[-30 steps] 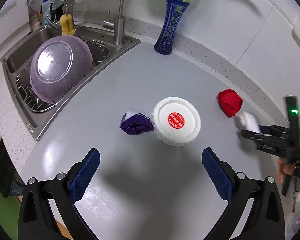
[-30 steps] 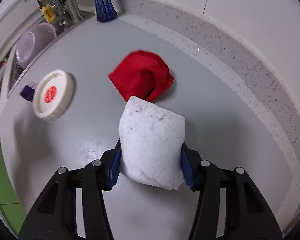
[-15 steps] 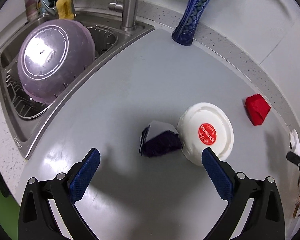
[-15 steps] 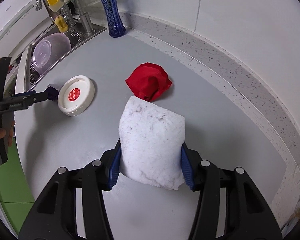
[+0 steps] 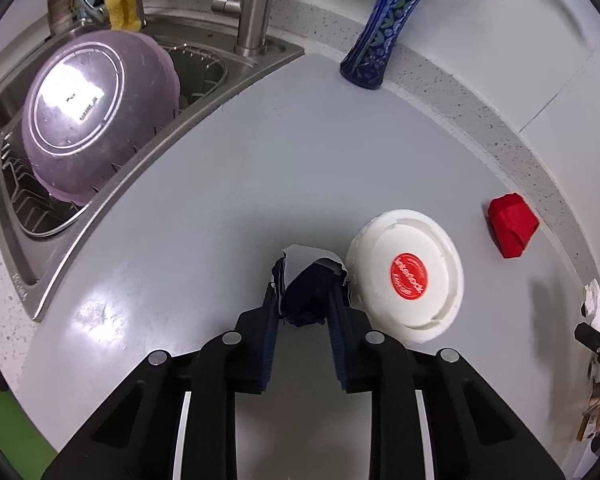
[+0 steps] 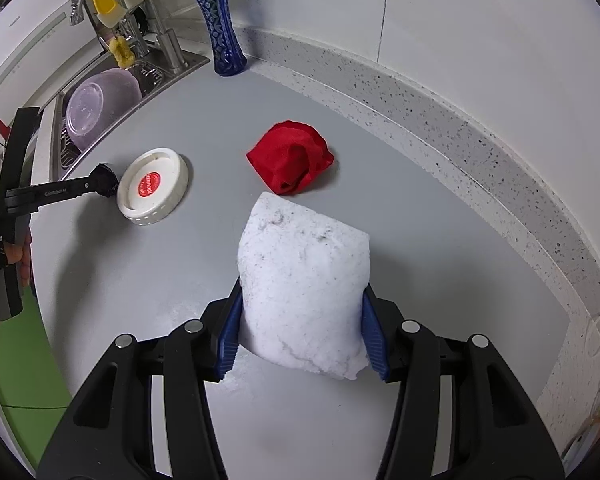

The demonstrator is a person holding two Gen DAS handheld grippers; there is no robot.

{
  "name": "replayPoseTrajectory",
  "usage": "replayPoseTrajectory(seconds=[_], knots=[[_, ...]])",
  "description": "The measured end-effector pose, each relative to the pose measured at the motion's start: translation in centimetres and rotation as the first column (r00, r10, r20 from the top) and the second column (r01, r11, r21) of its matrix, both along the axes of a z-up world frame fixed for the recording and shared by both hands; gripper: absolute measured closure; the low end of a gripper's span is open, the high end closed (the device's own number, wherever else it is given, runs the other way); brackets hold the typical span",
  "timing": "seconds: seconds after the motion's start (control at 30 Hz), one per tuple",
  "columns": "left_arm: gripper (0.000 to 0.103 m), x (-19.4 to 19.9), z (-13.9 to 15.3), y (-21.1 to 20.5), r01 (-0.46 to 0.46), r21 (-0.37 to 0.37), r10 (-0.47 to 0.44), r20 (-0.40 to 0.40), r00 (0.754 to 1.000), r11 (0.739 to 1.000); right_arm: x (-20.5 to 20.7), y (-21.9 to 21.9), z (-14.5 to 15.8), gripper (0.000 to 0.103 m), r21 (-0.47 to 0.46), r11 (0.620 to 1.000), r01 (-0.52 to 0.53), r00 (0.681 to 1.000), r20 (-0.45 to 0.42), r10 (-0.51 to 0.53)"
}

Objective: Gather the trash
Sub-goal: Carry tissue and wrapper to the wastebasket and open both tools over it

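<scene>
A crumpled dark purple wrapper (image 5: 308, 280) with a white torn edge lies on the grey counter (image 5: 260, 184), touching a white lid with a red centre (image 5: 406, 272). My left gripper (image 5: 303, 296) points down at it; its jaws are closing, with the wrapper squeezed between the blue pads. My right gripper (image 6: 301, 300) is shut on a white crumpled paper wad (image 6: 304, 272), held above the counter. A red crumpled cloth (image 6: 290, 156) lies just beyond the wad. In the right wrist view the left gripper (image 6: 104, 180) reaches in beside the lid (image 6: 153, 186).
A steel sink (image 5: 260, 64) at the back left holds an upturned purple bowl (image 5: 96, 112) on a rack, behind a tap (image 5: 252, 20). A blue vase (image 5: 380, 36) stands at the speckled backsplash. A green cabinet front (image 6: 16, 360) runs below the counter's near edge.
The left gripper came down over the purple wrapper and its wide jaws closed around it. The right gripper rose from the counter, still holding the white wad.
</scene>
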State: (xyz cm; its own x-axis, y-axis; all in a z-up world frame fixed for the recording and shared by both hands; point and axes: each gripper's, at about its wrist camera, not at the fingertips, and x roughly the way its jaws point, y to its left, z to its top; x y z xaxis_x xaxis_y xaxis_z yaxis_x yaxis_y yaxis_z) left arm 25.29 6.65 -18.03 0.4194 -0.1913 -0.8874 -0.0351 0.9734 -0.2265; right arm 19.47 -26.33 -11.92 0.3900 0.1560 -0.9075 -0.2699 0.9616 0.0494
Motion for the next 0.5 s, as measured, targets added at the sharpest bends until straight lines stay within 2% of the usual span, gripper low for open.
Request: replayPoseTrajectory(seconds=[0.2,0.37,0.5], knots=[[0.08,-4.0,3.8,-0.1,0.002,0.025,-0.003,0.054,0.999,1.0,-1.3,1.9,2.4,0.051,0.005,0.998,-0.067,0.997,0.036,0.067],[0.08,-10.8,7.8,0.8,-0.049,0.037,0.045,0.103,0.994,0.998,-3.2,5.6,5.0,0.051,0.019,0.984,-0.18,0.981,0.084,0.177],[0.08,-17.5,10.7,3.1,-0.12,0.043,0.114,0.132,0.985,0.992,-5.8,10.1,7.2,0.051,0.039,0.954,-0.296,0.949,0.126,0.289]])
